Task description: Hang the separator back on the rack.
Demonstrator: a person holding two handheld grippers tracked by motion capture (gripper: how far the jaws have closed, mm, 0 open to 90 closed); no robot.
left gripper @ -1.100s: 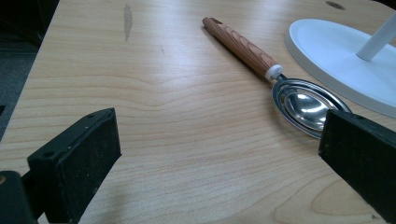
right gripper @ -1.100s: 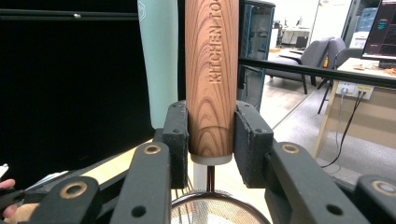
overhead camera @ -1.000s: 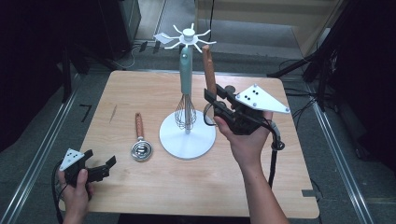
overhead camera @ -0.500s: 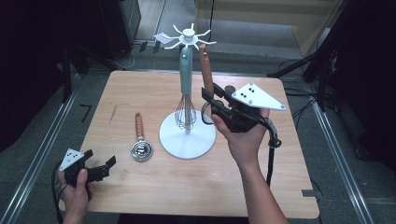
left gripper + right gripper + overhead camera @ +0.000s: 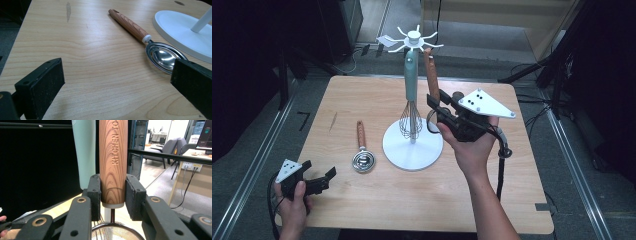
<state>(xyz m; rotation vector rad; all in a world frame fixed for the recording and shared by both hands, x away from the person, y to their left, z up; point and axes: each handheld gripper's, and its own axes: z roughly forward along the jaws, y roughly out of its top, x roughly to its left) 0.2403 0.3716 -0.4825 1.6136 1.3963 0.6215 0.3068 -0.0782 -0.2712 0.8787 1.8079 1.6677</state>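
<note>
Not much has shifted since a second ago: the wooden-handled strainer [image 5: 430,75] is a touch more upright and closer to the white stand [image 5: 412,90], while the hands have stayed put. The right gripper [image 5: 434,106] is clenched on the lower end of that wooden handle [image 5: 113,160], just above where the metal neck starts, so the mesh bowl hangs below the fingers [image 5: 95,192] and the handle top is kept up near the spoked hooks at the stand's head. That looks like a grip chosen for hanging: the free top end can be brought to a hook without the fingers getting in the way.

A whisk with a pale green handle [image 5: 410,80] is already hung on the stand, right beside the strainer. A wooden-handled scoop [image 5: 147,42] is left lying flat on the worktop [image 5: 362,100], just left of the stand's round base.

The left gripper [image 5: 319,179] is parked low at the near left corner, fingers [image 5: 40,87] spread wide with nothing between them, aimed toward the scoop, probably waiting its turn.
</note>
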